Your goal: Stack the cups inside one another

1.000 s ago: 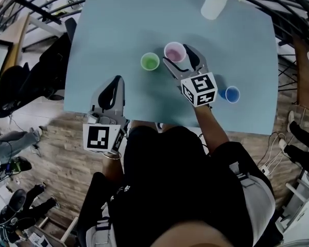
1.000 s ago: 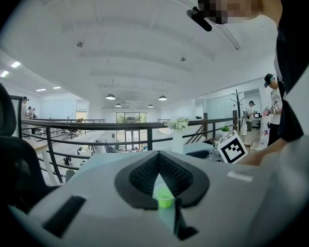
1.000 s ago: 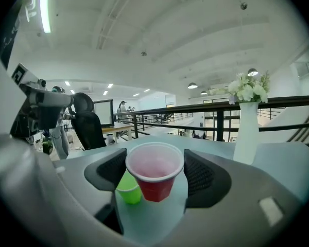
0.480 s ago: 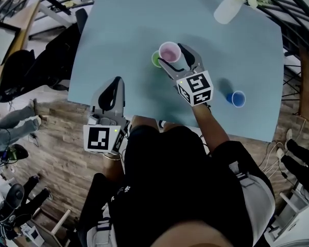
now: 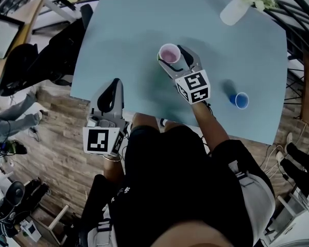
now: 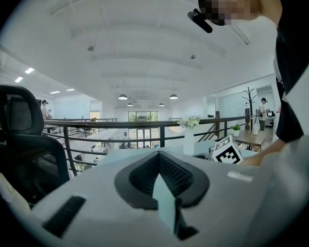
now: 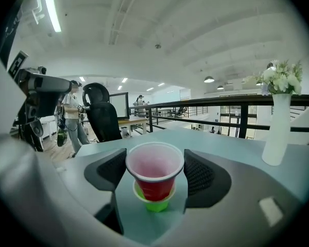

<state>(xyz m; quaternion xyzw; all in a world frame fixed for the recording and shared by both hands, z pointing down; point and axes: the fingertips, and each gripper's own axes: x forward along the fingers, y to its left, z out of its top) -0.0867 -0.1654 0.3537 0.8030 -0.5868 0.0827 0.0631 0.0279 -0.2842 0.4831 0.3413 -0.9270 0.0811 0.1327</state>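
A red cup (image 5: 169,53) with a pale inside sits between the fingers of my right gripper (image 5: 173,56), which is shut on it. In the right gripper view the red cup (image 7: 154,171) has its base lowered into the green cup (image 7: 154,203), and only the green rim and lower wall show. From the head view a sliver of the green cup (image 5: 158,57) peeks out at the red cup's left. A blue cup (image 5: 241,100) stands alone on the pale blue table (image 5: 123,30) to the right. My left gripper (image 5: 116,82) is shut and holds nothing, at the table's near edge.
A white vase (image 5: 234,10) with flowers stands at the table's far right; it also rises at the right of the right gripper view as a vase (image 7: 274,130). A black office chair (image 5: 46,60) stands off the table's left side. A railing runs beyond the table.
My right gripper has carried the red cup left to the green cup and lowered it in. The green cup is now almost hidden. The left gripper has stayed put.
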